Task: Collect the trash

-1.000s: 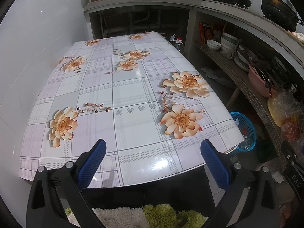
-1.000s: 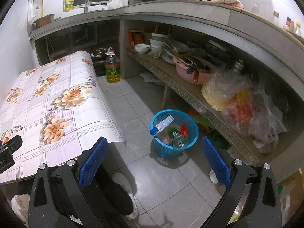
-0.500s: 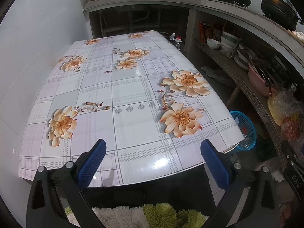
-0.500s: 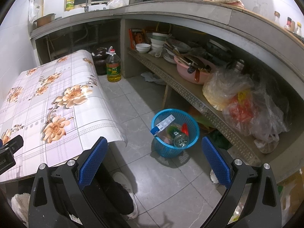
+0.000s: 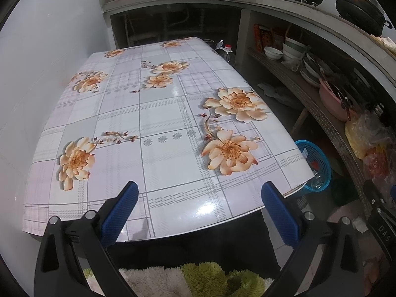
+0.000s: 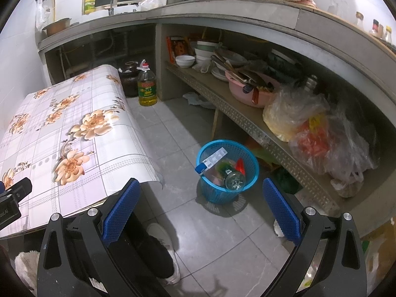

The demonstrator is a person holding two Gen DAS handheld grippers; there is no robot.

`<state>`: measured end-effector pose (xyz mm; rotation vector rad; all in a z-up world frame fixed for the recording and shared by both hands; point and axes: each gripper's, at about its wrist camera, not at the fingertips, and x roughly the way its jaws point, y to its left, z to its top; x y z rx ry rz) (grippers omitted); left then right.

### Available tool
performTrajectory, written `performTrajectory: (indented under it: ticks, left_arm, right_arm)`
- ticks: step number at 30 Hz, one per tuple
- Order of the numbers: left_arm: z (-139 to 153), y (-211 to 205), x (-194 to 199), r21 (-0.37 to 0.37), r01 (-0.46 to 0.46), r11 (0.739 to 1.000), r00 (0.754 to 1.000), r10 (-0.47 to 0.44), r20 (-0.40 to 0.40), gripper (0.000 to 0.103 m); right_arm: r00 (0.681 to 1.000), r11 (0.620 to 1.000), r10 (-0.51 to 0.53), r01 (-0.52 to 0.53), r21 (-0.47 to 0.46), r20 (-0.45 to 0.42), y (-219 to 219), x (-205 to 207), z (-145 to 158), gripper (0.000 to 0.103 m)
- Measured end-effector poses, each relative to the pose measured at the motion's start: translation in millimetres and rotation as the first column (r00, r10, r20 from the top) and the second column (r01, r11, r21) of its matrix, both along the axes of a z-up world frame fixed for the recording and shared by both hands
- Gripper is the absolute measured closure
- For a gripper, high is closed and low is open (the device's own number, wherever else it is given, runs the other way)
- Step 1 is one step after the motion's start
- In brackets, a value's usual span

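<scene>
The table [image 5: 153,113], under a floral cloth, fills the left wrist view. Left gripper [image 5: 200,212] hangs over its near edge, fingers [image 5: 121,215] spread, grasping nothing. Right gripper [image 6: 201,212] is likewise released. The blue basket [image 6: 250,153] of trash stands on the floor beyond, between its fingers [image 6: 281,212].

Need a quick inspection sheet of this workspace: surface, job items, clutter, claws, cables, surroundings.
Surface: table with floral tablecloth, nothing lying on it.
Job's things: blue basket on the tiled floor right of the table, holding a glass jar, a packet and other scraps.
Clutter: plastic bags, pink basin and bowls on the lower shelf; oil bottle on the floor.
Claws: left claw open, empty; right claw open, empty.
Cables: nothing seen.
Surroundings: concrete counter with woks and a sink tap.
</scene>
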<state>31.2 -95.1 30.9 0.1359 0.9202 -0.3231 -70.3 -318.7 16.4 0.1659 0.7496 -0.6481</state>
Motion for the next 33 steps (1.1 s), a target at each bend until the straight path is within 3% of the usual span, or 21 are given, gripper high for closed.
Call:
performTrajectory:
  ticks: [33]
  left_arm:
    - [0.6,2.3,3.0,-0.002,-0.002,1.0,1.0,0.002,-0.002,0.006]
  right_arm:
    - [1.0,1.0,0.004,-0.004,0.008,-0.003,0.1,-0.2,-3.2,0.008]
